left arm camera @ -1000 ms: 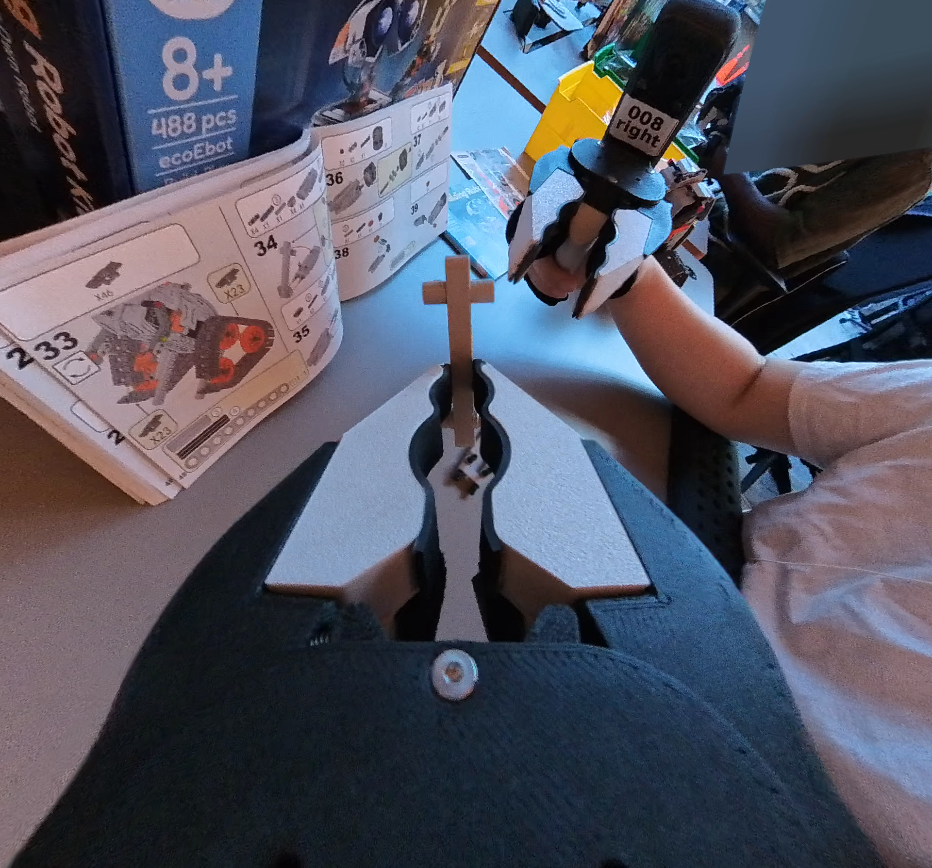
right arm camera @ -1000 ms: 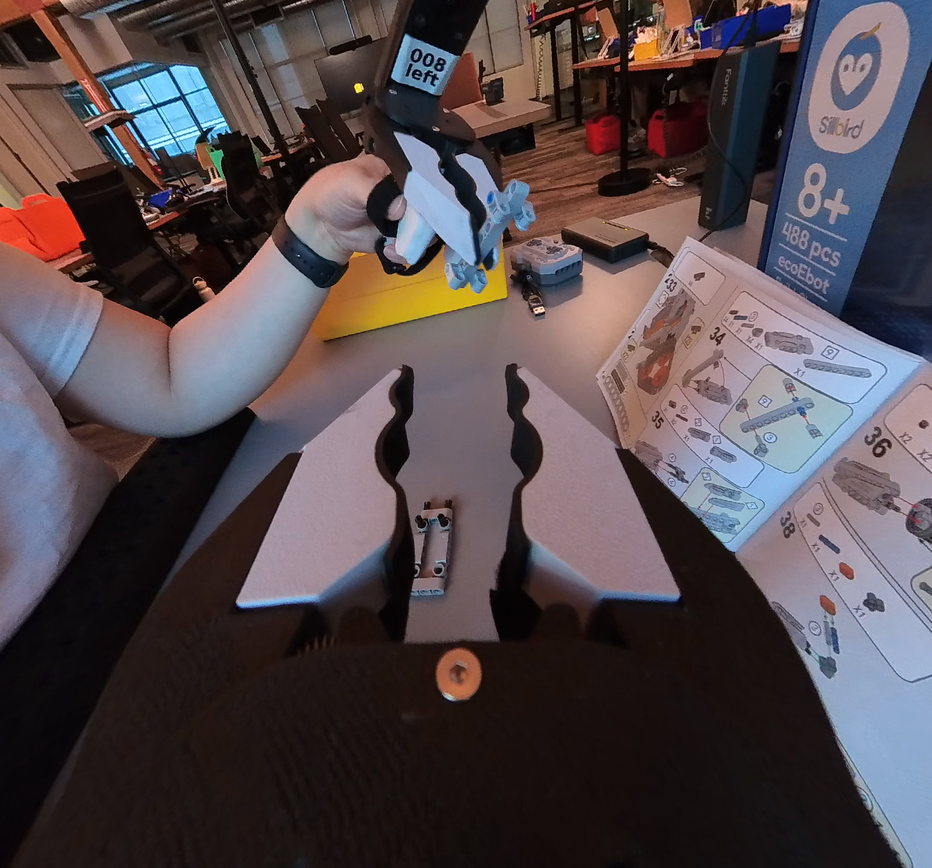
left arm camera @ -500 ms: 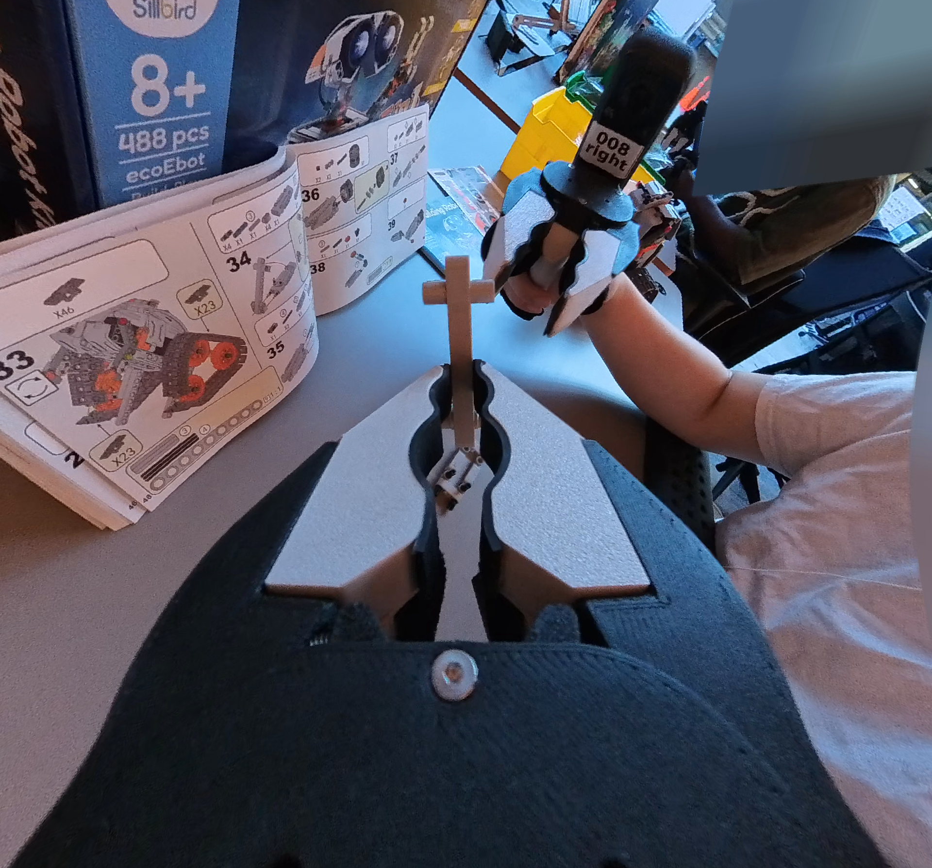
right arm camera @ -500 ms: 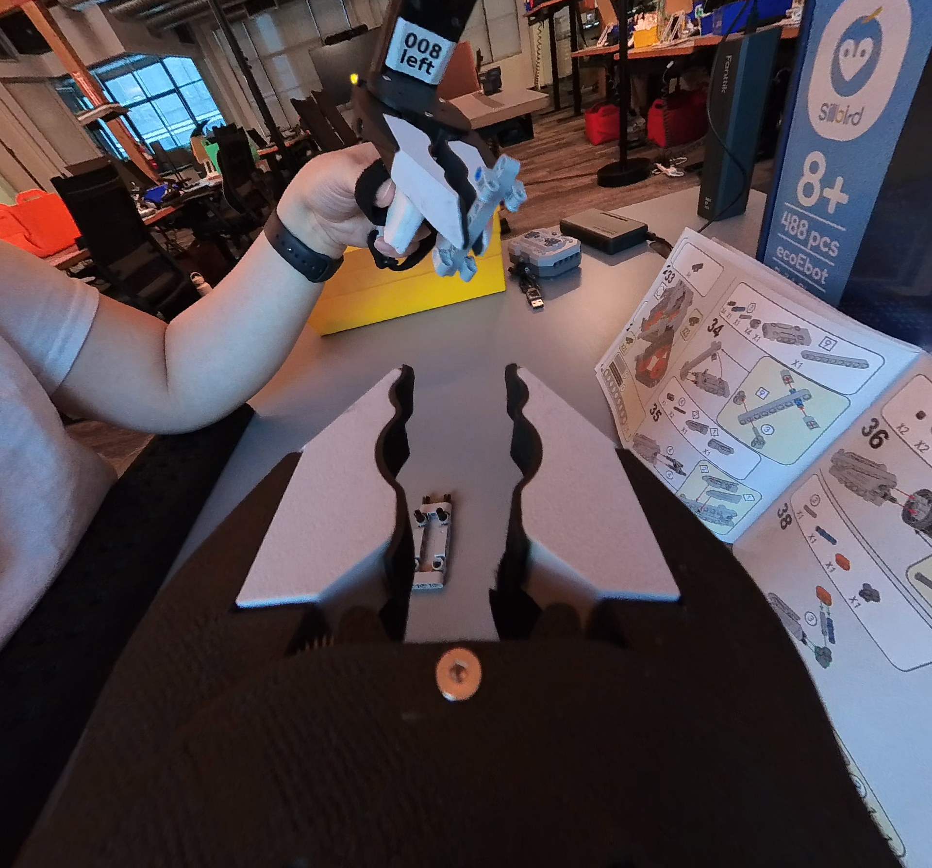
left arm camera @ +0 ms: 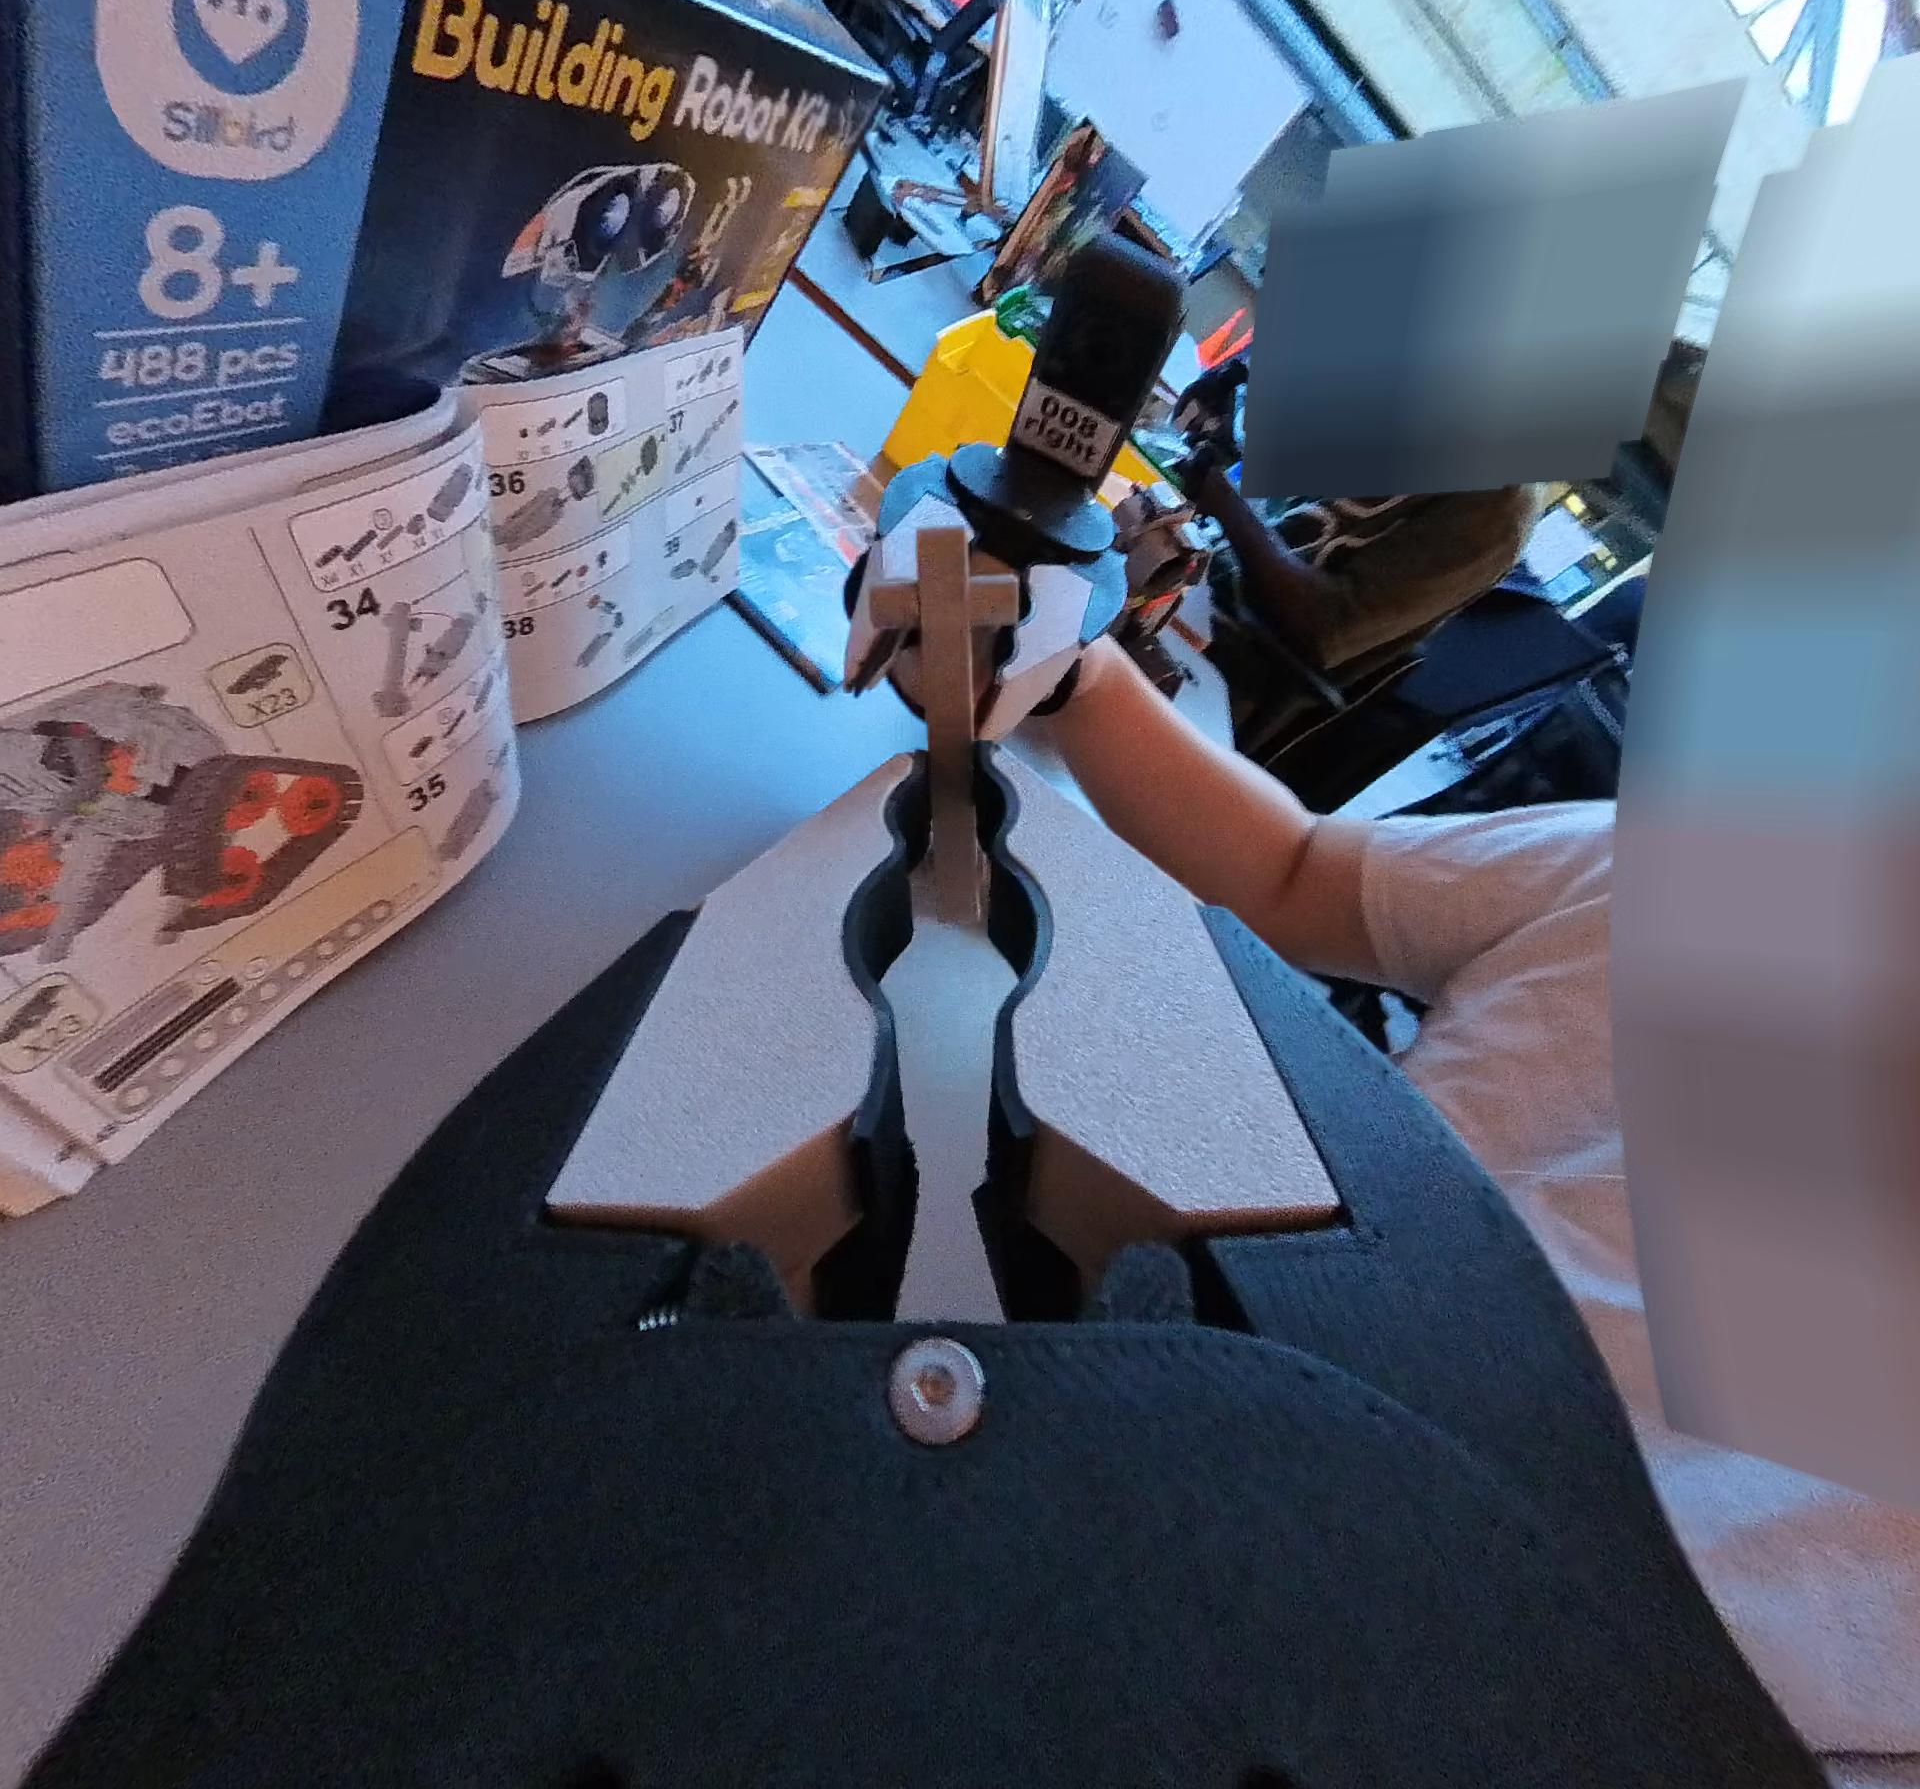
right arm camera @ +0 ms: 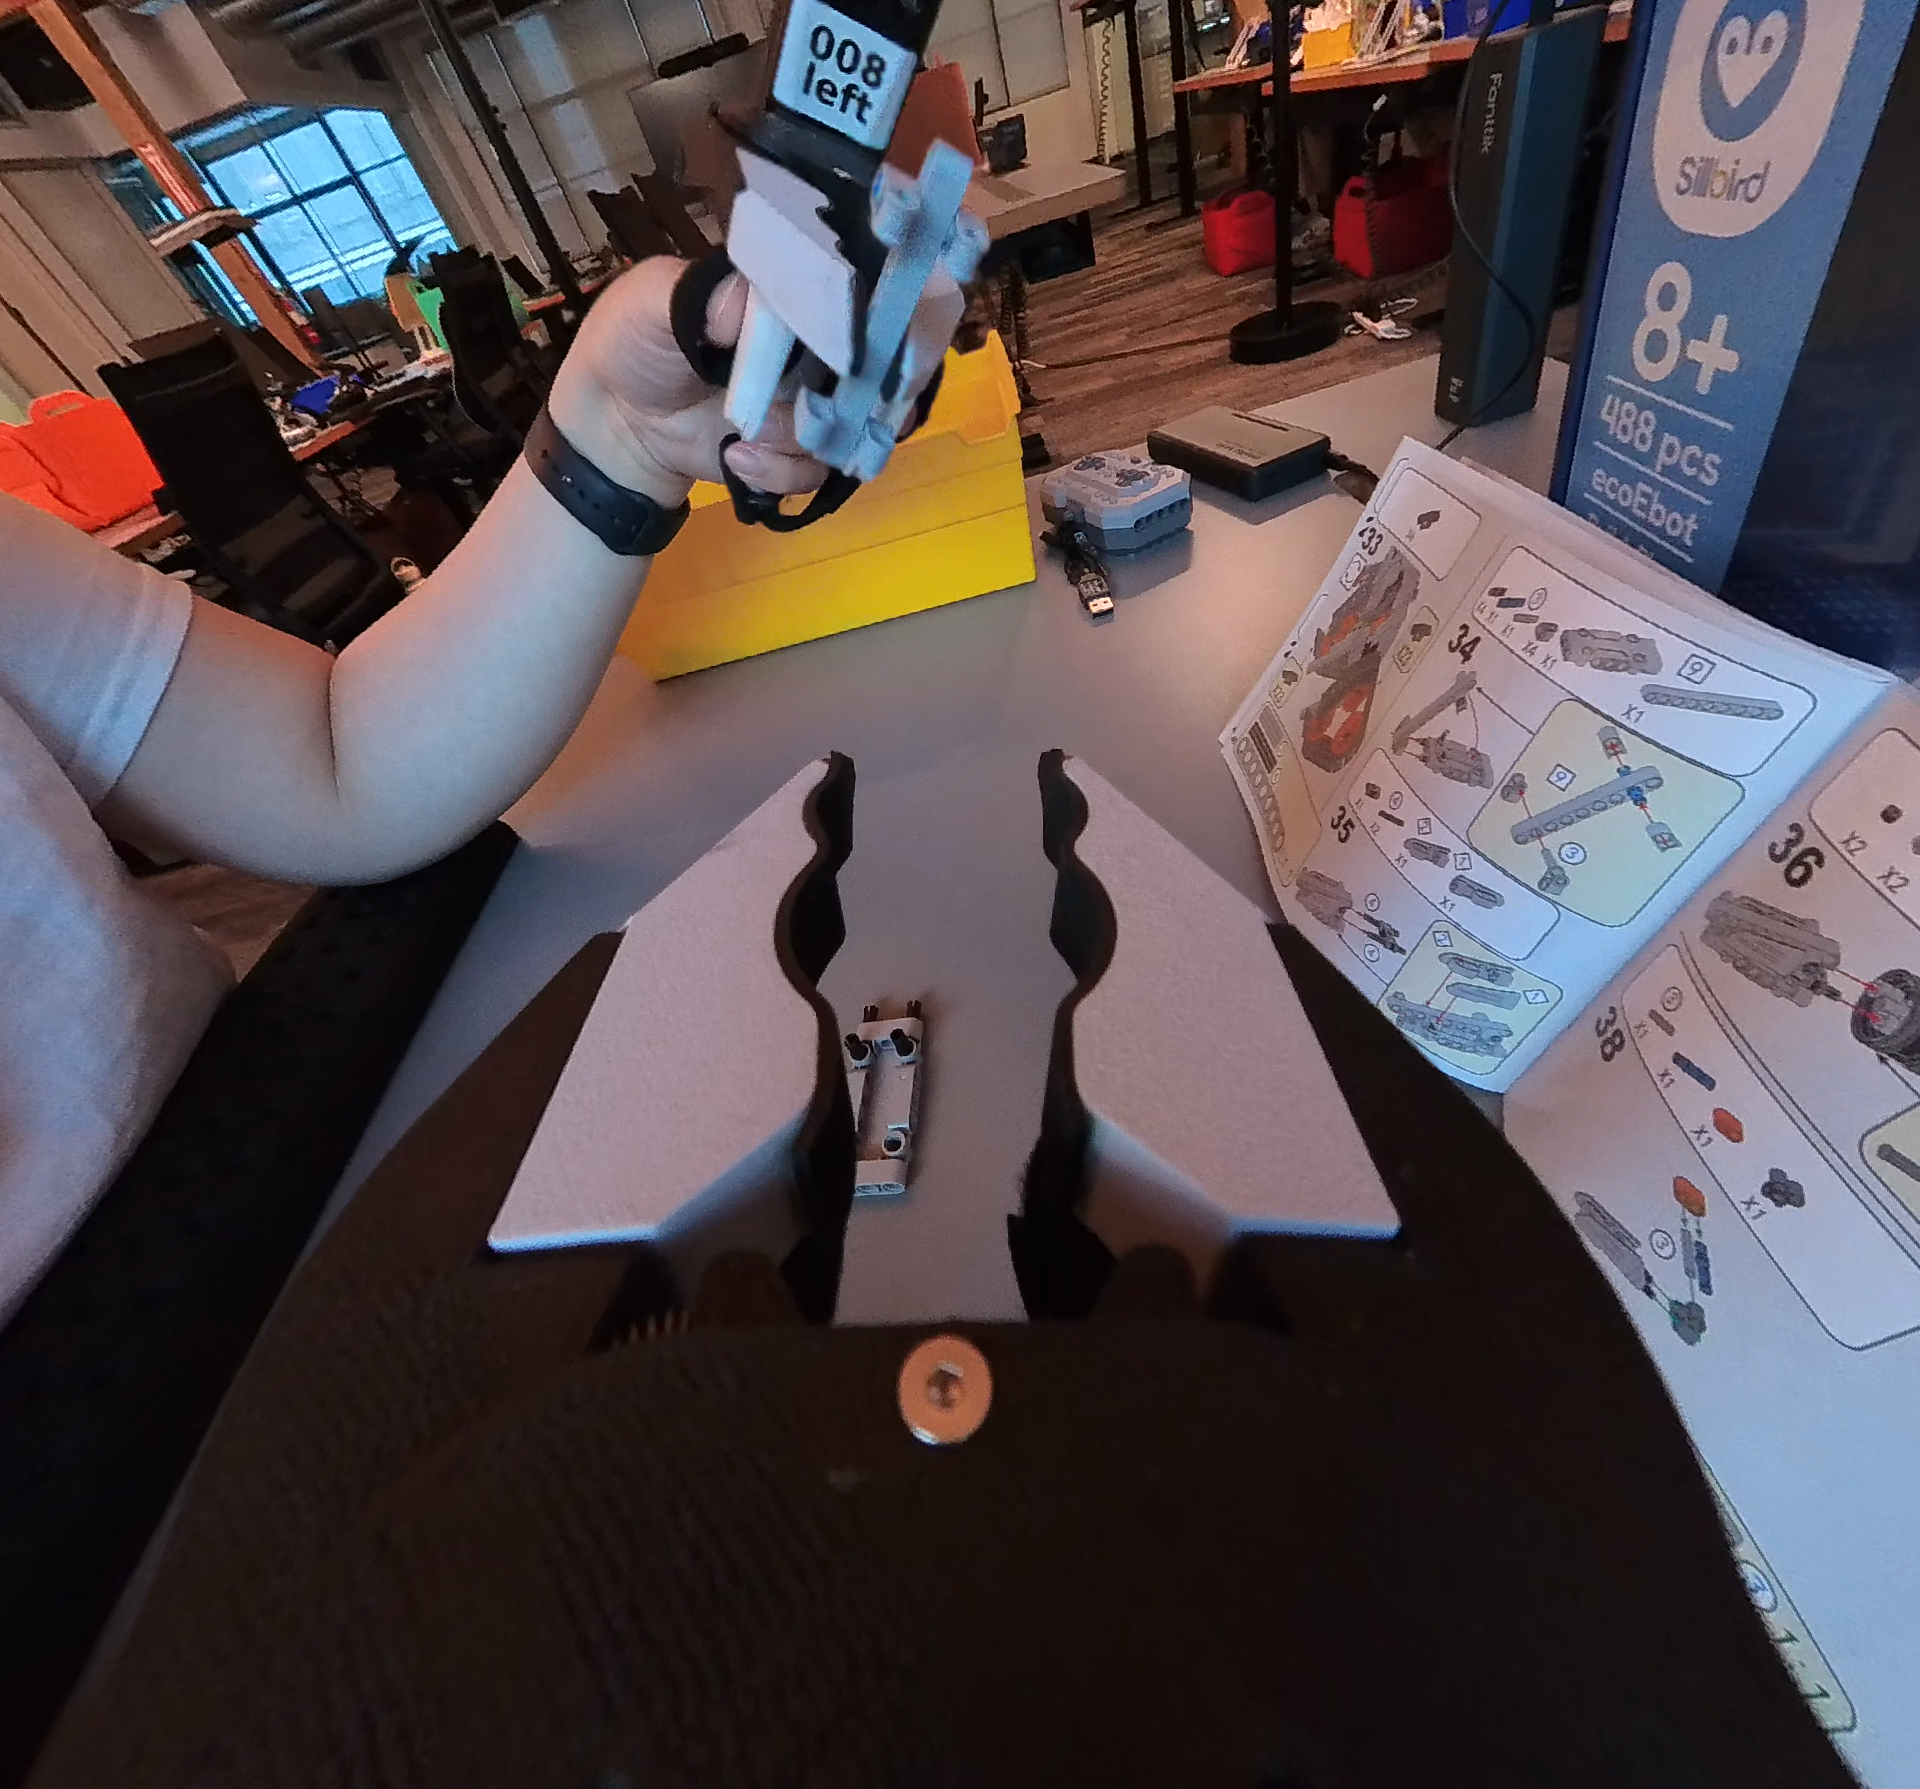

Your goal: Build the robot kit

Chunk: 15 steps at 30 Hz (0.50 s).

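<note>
Raised left gripper point(right arm camera: 883, 285) clamps one grey beam point(left arm camera: 948, 690); right gripper point(right arm camera: 945, 804) open.

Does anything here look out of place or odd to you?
Nothing looks broken or spilled. One small grey brick piece lies alone on the table, between the open right gripper's fingers, while the left gripper holds a cross-shaped grey piece aloft.
</note>
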### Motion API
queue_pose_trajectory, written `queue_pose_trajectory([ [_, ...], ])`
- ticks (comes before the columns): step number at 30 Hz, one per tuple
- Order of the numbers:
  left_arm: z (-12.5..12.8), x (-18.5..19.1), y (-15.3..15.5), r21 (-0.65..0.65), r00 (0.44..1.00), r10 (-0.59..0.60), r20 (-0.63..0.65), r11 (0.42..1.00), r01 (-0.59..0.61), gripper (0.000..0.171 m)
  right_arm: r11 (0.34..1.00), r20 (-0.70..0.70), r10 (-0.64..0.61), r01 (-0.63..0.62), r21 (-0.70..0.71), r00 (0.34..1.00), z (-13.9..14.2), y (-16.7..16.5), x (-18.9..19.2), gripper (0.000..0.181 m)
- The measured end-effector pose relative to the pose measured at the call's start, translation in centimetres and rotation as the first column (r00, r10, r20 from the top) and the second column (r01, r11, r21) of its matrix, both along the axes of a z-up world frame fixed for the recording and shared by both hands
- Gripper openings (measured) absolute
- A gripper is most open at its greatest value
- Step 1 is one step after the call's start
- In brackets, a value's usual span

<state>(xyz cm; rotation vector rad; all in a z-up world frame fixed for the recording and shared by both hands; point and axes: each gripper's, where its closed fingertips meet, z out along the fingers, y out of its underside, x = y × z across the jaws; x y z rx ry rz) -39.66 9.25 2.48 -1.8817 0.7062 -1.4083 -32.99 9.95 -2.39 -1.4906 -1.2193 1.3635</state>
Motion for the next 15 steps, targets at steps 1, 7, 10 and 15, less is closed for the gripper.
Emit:
queue_pose_trajectory([
  [1,0.1,-0.1,0.1,-0.017,1.0,0.006,0.015,1.0,-0.006,0.005,1.0,0.001,0.001,-0.001,-0.001,1.0,0.0,0.0,0.0,0.036],
  [7,-0.4,-0.8,0.7,0.0,0.998,0.055,-0.035,0.998,-0.055,0.005,0.999,0.032,-0.022,0.02,0.037,0.999,-0.4,0.2,-0.2,0.036],
  [10,-0.5,-1.0,1.1,0.005,0.995,0.087,-0.054,0.996,-0.086,0.005,0.994,0.076,-0.033,0.025,0.104,0.997,-1.0,0.1,-0.5,0.036],
  [15,-0.4,-1.2,2.1,0.004,0.988,0.145,-0.047,0.989,-0.145,0.005,0.988,0.119,-0.055,0.036,0.151,0.991,-1.6,0.1,-0.9,0.036],
])
